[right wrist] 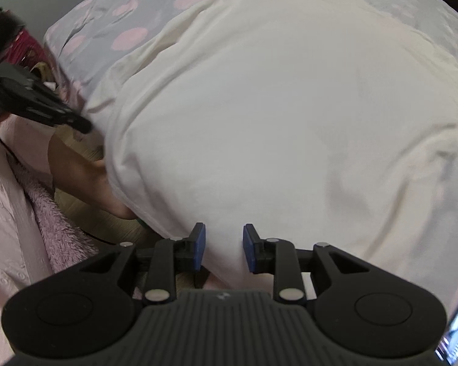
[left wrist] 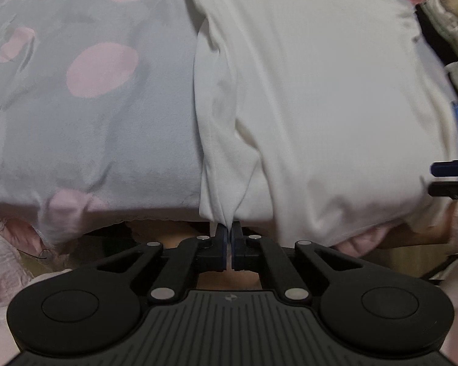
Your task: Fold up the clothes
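The grey bedspread with pink dots [left wrist: 85, 113] is lying across the left of the left wrist view, serving as the soft, wide surface on which the folding is being done. Just beside it, the white garment [left wrist: 320, 97] is spreading over the bed and hanging slightly past the near edge, which is putting its hem within reach of both tools. The left gripper [left wrist: 228, 231] is pinching a bunched fold of that hem, its blue pads pressed together on the cloth, probably so that this side can be lifted or carried over without slipping. Further right, at the frame's edge, the right gripper [left wrist: 448, 177] is waiting at the garment's other side. In its own view the right gripper [right wrist: 223, 245] is standing with its jaws apart, the white garment [right wrist: 274, 116] draping down between them but not yet clamped (the cloth is slack there, so a grip would need the pads to close squarely on it). Holding both lower corners would likely let the garment fold evenly.
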